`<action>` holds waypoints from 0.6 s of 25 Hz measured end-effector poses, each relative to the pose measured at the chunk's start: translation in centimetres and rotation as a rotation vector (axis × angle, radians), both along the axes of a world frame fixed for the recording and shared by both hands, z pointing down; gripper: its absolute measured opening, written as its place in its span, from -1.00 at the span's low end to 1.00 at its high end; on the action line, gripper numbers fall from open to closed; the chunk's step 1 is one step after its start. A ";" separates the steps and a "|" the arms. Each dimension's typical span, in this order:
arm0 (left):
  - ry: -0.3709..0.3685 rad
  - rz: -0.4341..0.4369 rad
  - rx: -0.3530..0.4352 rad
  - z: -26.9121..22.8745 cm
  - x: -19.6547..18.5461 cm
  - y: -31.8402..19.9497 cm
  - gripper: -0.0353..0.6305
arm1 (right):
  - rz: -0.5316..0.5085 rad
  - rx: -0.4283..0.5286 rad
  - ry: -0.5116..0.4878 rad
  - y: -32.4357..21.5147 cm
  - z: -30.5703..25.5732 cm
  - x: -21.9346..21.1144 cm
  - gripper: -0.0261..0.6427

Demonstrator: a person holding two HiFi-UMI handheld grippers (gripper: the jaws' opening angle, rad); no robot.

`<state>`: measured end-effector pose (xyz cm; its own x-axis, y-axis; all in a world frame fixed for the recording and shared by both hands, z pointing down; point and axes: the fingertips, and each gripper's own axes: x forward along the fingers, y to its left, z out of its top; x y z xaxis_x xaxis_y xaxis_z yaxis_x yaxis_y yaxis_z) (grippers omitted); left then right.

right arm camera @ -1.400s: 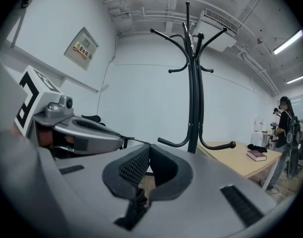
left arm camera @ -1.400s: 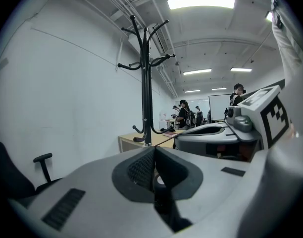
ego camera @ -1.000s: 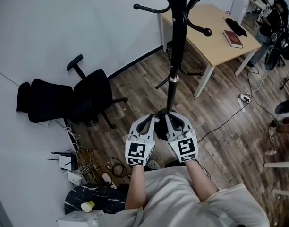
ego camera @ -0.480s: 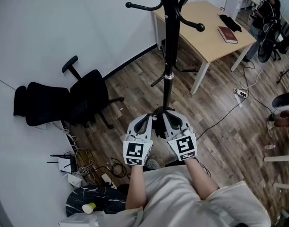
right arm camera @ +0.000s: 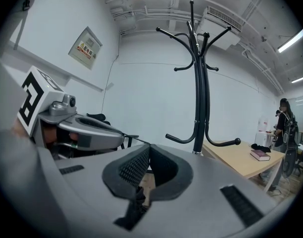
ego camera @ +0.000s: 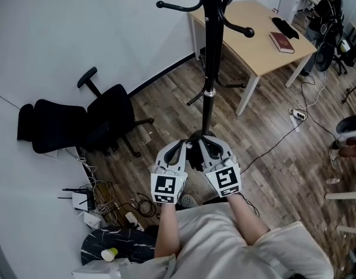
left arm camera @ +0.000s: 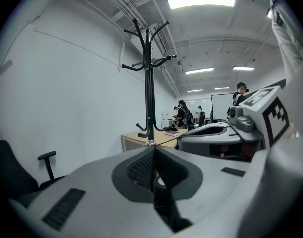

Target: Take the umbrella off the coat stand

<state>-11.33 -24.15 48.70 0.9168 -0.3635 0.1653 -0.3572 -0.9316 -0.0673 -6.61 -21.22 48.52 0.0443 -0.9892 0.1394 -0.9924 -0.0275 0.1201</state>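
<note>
A black coat stand (ego camera: 208, 68) rises from the wooden floor straight ahead of me, with curved hooks at the top and lower down. No umbrella shows on it in any view. My left gripper (ego camera: 185, 146) and right gripper (ego camera: 205, 145) sit side by side in front of my body, both pointing at the stand's base. Both are shut with nothing between the pads. In the left gripper view the stand (left arm camera: 150, 93) stands above the closed left gripper (left arm camera: 152, 150). In the right gripper view the stand (right arm camera: 200, 93) is right of the closed right gripper (right arm camera: 147, 148).
A black office chair (ego camera: 108, 118) lies tipped against the white wall at left. A wooden desk (ego camera: 253, 39) with a red book (ego camera: 281, 42) stands behind the stand. Cables and a router (ego camera: 102, 205) clutter the floor at lower left. A person (ego camera: 329, 4) is at the far right.
The head view has shifted slightly, so the stand and desk sit a little further left in it. Both grippers stay where they were, still shut.
</note>
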 end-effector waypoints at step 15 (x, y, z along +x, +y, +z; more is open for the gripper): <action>-0.002 0.031 0.000 0.3 0.5 0.1 -0.82 | 0.010 0.005 -0.014 0.0 0.3 0.6 -0.89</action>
<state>-10.81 -24.04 48.96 0.9273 -0.3348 0.1675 -0.3280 -0.9423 -0.0677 -6.04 -21.21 48.80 0.0525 -0.9895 0.1347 -0.9936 -0.0383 0.1062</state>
